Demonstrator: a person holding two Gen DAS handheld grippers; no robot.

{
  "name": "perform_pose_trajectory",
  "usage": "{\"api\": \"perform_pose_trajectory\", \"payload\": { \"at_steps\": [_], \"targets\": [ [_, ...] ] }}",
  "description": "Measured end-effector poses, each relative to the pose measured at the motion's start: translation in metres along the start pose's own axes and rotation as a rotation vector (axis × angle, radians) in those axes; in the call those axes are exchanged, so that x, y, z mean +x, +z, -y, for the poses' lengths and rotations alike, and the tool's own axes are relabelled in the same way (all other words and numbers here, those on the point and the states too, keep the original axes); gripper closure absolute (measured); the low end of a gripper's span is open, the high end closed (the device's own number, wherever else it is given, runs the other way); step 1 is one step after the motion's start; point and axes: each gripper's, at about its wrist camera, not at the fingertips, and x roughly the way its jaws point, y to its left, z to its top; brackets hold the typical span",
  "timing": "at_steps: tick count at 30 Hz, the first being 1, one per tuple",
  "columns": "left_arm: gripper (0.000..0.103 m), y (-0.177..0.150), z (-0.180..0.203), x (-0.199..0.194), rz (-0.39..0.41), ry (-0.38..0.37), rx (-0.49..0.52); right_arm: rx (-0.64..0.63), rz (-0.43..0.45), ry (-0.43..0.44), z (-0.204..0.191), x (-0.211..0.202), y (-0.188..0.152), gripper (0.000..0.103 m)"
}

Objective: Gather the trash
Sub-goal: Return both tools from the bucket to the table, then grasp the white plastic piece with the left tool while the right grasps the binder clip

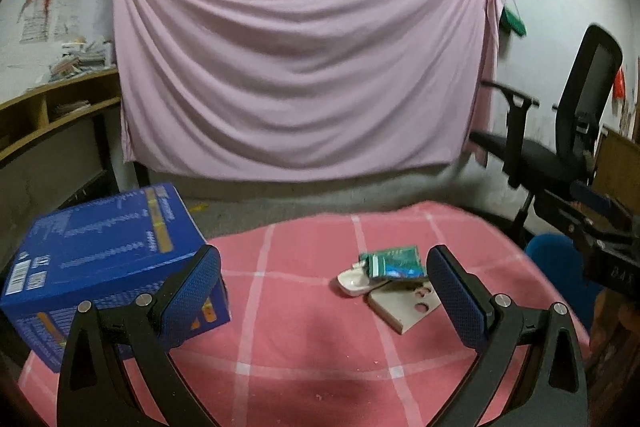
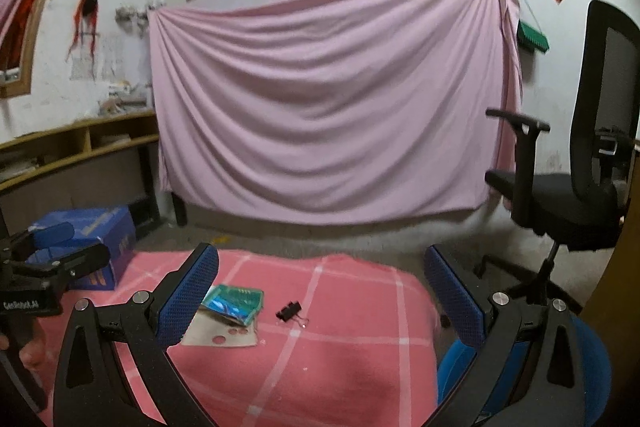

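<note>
A green and blue wrapper (image 1: 396, 262) lies on the pink checked cloth (image 1: 304, 327), on top of a white tray piece (image 1: 354, 283) and a flat beige card with round holes (image 1: 404, 305). My left gripper (image 1: 324, 293) hangs open above the cloth, nothing between its fingers; the pile lies just ahead toward its right finger. The right wrist view shows the same wrapper (image 2: 234, 303) on the card (image 2: 222, 335), beside a black binder clip (image 2: 291, 311). My right gripper (image 2: 320, 301) stands open and empty, the clip ahead between its fingers. The left gripper (image 2: 52, 259) appears at that view's left edge.
A blue cardboard box (image 1: 108, 263) stands at the cloth's left edge. A black office chair (image 1: 560, 131) is at the right and a blue seat (image 2: 580, 363) sits low beside the table. A pink sheet (image 1: 296, 59) covers the far wall, wooden shelves (image 1: 52, 111) at left.
</note>
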Motion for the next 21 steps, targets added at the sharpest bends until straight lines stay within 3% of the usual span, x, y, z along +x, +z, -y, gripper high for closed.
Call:
{"api": "perform_pose_trajectory", "payload": {
  "at_steps": [4,9,12,18,21],
  "targets": [
    [0.009,0.002,0.003,0.021,-0.067,-0.028,0.025,0.002,-0.09,0.006,0.001,0.021,-0.001,0.009],
    [0.032,0.0,0.004,0.053,-0.209,-0.081,0.032,0.008,-0.258,0.027,0.005,0.054,-0.009,0.025],
    [0.034,-0.002,0.005,0.065,-0.277,-0.095,0.041,0.017,-0.349,0.058,0.007,0.073,-0.016,0.039],
    [0.035,0.0,0.011,0.087,-0.351,-0.095,0.11,0.008,-0.49,0.104,0.004,0.105,-0.024,0.052],
    [0.035,0.002,0.011,0.096,-0.377,-0.111,0.132,0.011,-0.546,0.122,0.002,0.116,-0.028,0.054]
  ]
}}
